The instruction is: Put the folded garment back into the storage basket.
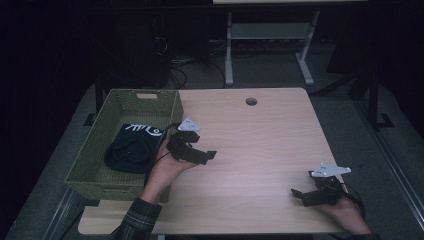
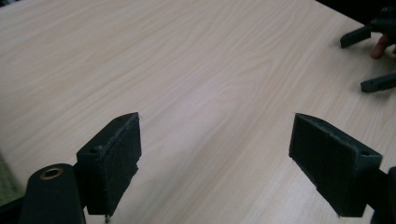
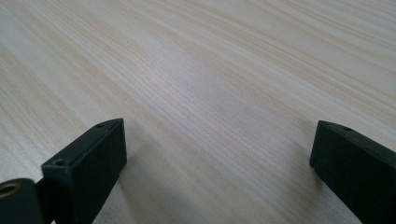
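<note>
- High view: dark cloth (image 1: 131,147), seemingly folded, lies in the green basket (image 1: 95,155) beside the left gripper (image 1: 206,156).
- Left gripper view: bare table (image 2: 187,70), jaws spread wide, empty.
- Right gripper (image 1: 300,196): jaws released, empty.

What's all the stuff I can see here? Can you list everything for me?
table: one, light wood, centre, with a round hole near its far edge
basket: one, green, on the table's left end
dark cloth: one, navy with white markings, lying inside the basket
desk frame: one, pale grey legs, on the floor behind the table
cables: several, black, on the floor behind
left gripper: one, black, open, beside the basket
right gripper: one, black, open, at the table's near right
sleeve: one, plaid, bottom left
</note>
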`<state>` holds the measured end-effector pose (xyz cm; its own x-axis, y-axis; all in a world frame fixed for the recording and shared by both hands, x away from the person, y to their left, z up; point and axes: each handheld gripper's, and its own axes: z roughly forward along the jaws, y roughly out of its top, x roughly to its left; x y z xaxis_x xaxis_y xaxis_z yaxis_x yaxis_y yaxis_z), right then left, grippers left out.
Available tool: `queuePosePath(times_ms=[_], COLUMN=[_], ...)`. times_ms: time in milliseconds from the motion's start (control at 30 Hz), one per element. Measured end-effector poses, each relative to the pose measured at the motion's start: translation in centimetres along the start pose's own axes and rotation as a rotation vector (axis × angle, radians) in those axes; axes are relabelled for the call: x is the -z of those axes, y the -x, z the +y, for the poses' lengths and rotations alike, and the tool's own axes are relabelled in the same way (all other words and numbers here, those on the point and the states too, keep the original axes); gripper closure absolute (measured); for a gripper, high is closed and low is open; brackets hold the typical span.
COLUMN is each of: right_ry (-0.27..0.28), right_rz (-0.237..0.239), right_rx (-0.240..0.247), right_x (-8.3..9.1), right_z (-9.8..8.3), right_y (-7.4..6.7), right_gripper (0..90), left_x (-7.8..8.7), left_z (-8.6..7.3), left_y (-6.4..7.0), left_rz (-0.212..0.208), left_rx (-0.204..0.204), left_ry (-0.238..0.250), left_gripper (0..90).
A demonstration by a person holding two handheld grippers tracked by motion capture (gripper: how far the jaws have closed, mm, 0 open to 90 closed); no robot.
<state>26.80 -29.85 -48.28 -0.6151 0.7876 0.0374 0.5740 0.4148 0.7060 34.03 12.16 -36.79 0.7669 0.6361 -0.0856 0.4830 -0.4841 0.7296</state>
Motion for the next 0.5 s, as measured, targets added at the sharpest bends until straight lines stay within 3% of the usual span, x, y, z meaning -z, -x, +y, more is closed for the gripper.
queuePosePath(times_ms=[167, 433, 500], right_ry=[-0.001, 0.000, 0.000], right_rz=[0.000, 0.000, 0.000], right_rx=[-0.001, 0.001, 0.001], right_x=[0.0, 0.0, 0.0], right_z=[0.0, 0.0, 0.0], right_y=[0.0, 0.0, 0.0], right_gripper=[3.5, 3.4, 3.5], left_x=[-1.5, -3.4, -3.7], left_z=[-1.0, -3.0, -3.6], left_y=[1.3, 2.4, 2.6], left_rz=[-0.004, 0.017, 0.013], left_rx=[-0.009, -0.055, -0.049], left_ry=[-0.009, -0.033, -0.044], left_gripper=[15.1, 15.1, 15.1])
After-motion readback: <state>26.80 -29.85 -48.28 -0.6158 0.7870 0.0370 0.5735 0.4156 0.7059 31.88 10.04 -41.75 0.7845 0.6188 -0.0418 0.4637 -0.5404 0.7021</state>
